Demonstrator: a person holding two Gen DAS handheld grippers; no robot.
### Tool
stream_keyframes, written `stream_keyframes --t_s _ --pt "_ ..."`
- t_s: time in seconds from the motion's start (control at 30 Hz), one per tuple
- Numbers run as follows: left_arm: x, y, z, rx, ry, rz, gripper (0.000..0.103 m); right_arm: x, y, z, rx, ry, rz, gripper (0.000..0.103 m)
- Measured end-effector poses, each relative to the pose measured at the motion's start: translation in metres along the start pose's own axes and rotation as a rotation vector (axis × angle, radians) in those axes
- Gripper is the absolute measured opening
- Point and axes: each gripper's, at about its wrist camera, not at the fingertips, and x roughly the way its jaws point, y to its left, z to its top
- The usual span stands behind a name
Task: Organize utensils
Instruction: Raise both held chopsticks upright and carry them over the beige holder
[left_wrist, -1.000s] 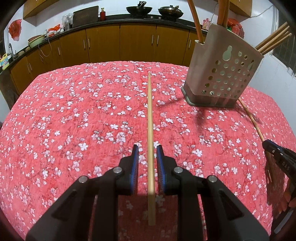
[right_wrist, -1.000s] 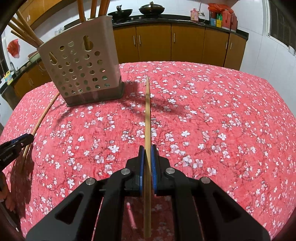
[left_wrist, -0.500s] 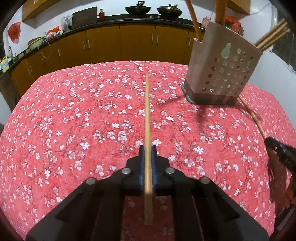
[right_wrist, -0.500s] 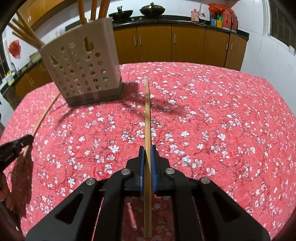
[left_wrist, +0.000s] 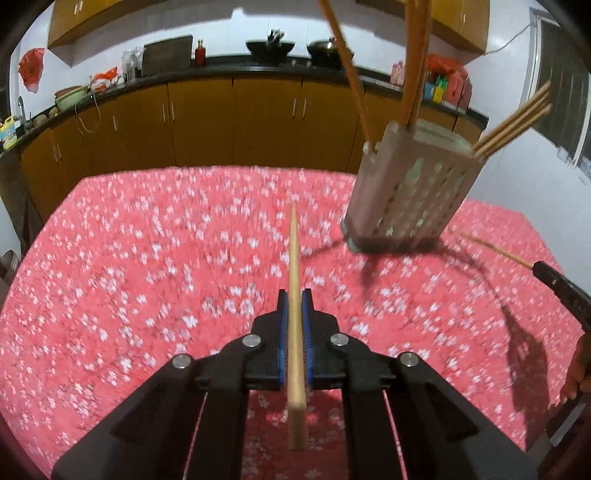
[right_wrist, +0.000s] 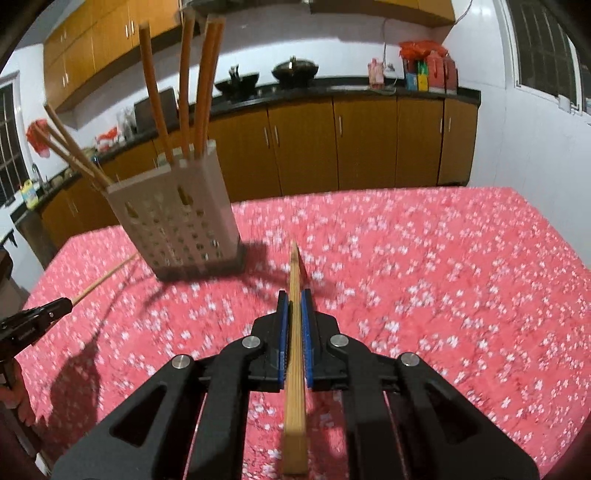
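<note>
My left gripper (left_wrist: 294, 295) is shut on a pale wooden chopstick (left_wrist: 293, 254), which points forward above the red flowered tablecloth (left_wrist: 129, 258). My right gripper (right_wrist: 294, 295) is shut on a second chopstick (right_wrist: 294, 273), also lifted off the cloth. A beige perforated utensil holder (left_wrist: 410, 195) with several chopsticks in it stands ahead to the right in the left wrist view, and the holder (right_wrist: 177, 225) stands ahead to the left in the right wrist view. The right gripper (left_wrist: 539, 266) with its chopstick (left_wrist: 495, 248) shows at the right edge. The left gripper (right_wrist: 61, 304) shows at the left edge.
Brown kitchen cabinets (left_wrist: 229, 122) with a dark counter run behind the table, with woks (right_wrist: 295, 68) and bottles on it. A white wall and a window (right_wrist: 546, 48) lie to the right. The tablecloth (right_wrist: 461, 277) stretches wide beside the holder.
The left gripper closed on its chopstick. Both grippers have risen off the cloth with their chopsticks, and the holder now sits lower and farther in both views.
</note>
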Motion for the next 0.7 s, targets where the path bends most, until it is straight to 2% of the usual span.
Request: stream_keyframes --t_s 0.3,0.57,0.7 --pt "-0.050 -0.004 0.029 -0.038 -0.173 -0.066 0.008 -0.026 -0.002 0.019 0.022 -0.124 0.017 0.008" --pt "-0.064 -0.007 0.040 -0.038 -0.222 -0.083 0.008 -0.032 -0.002 0.024 0.018 -0.152 0.022 0.008" --pt "-0.074 -0.011 0.044 -0.016 -0.238 -0.115 0.008 -0.043 0.003 0.032 0.012 -0.181 0.058 0.008"
